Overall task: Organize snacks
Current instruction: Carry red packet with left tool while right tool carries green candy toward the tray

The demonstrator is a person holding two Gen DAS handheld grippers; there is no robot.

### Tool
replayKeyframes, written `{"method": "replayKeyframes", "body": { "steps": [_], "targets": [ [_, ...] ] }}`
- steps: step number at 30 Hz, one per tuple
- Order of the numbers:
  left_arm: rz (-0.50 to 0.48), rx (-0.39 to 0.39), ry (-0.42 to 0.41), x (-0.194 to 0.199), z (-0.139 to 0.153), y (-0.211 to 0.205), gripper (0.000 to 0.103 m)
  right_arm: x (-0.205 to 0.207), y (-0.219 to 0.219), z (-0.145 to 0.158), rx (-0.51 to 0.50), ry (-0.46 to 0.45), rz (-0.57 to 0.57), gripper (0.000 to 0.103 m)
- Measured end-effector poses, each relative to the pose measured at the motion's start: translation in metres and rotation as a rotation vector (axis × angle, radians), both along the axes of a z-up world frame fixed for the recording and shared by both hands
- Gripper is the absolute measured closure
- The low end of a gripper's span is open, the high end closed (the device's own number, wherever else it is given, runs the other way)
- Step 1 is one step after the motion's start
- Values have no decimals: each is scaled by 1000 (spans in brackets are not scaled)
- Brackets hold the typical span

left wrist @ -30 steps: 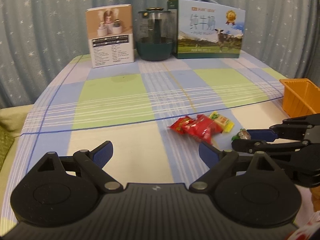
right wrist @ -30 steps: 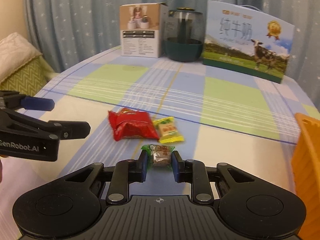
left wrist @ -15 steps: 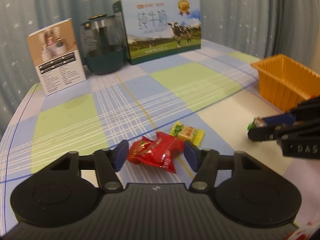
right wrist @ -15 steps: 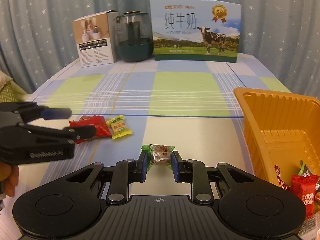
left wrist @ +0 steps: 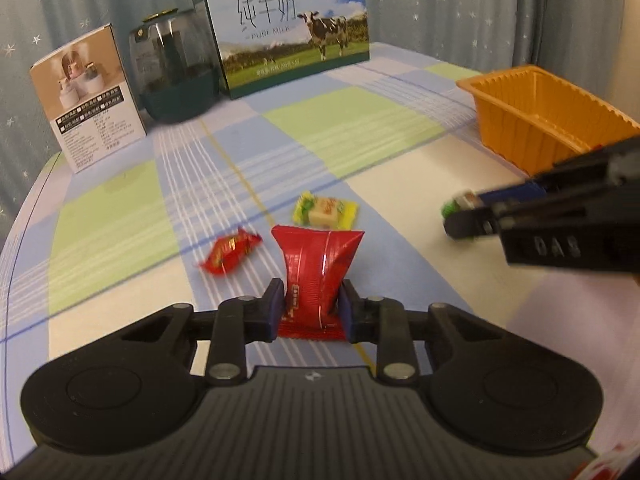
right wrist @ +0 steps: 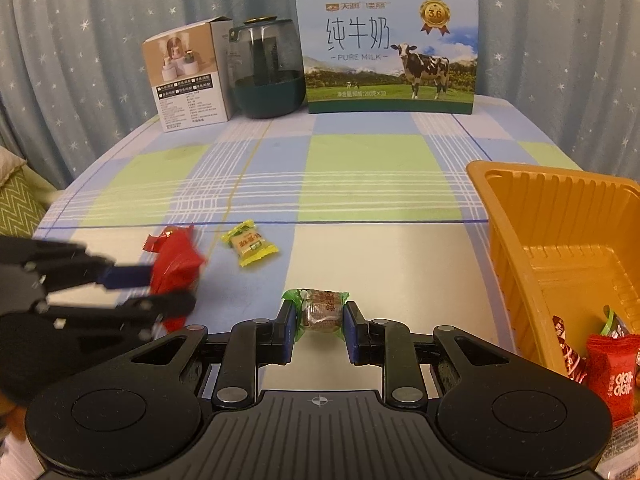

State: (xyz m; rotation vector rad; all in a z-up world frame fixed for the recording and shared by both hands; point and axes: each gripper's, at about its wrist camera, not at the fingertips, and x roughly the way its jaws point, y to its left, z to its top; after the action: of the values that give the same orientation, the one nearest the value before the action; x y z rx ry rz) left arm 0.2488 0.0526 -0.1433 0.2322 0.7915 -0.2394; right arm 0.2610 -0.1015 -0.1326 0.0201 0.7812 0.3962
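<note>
The left gripper (left wrist: pixel 312 307) is closing its jaws on a red pack (left wrist: pixel 318 276). The blue pads touch both sides of the pack and pinch it in the middle. The pack stands up between them, just over the checked cloth (left wrist: pixel 120 216).

The right gripper (right wrist: pixel 320 322) is squeezed tight on a green candy (right wrist: pixel 318 307) with a brown middle. The candy sits between the pads, above the cloth.

Just past the red pack lie two more snacks on the cloth. A small red candy (left wrist: pixel 229 251) is a bit to the left. A yellow candy (left wrist: pixel 325 211) is right behind the pack. They lie near each other but do not touch.

An orange tray (right wrist: pixel 512 240) sits on the right side of the table. A few red snacks (right wrist: pixel 612 368) are inside it, in the near corner.

At the far end of the table stand a small box (right wrist: pixel 188 76), a dark jar (right wrist: pixel 266 68) and a milk box (right wrist: pixel 388 56) with a cow on it. A starry curtain (right wrist: pixel 80 40) hangs behind.
</note>
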Motion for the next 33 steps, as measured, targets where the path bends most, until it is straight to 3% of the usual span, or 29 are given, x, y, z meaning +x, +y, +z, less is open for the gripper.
{"method": "replayKeyframes", "body": {
  "steps": [9,13,18,21,24,28,33],
  "targets": [
    [-4,-40,-5,-14,1,-2,70,-6,-7,2,21,13,-22,78],
    [-25,-48,-31,-13,0,-4,58,-6,-9,1,30,21,-32,78],
    [-40,-68,-33,-7,-3,-4,58,-6,-8,1,34,23,-34,78],
    [-36,-74,-20,-3,-5,-4,58,-6,-7,0,33,25,-33,78],
    [-26,-67,-17,-3,-6,-5,72,-5,-7,0,32,25,-32,78],
    [-21,-68,-7,-4,-5,-5,79,-7,-5,-1,30,20,-27,78],
    [28,-91,-1,-12,2,-4,79,-15,-3,1,26,16,-18,78]
  ]
}}
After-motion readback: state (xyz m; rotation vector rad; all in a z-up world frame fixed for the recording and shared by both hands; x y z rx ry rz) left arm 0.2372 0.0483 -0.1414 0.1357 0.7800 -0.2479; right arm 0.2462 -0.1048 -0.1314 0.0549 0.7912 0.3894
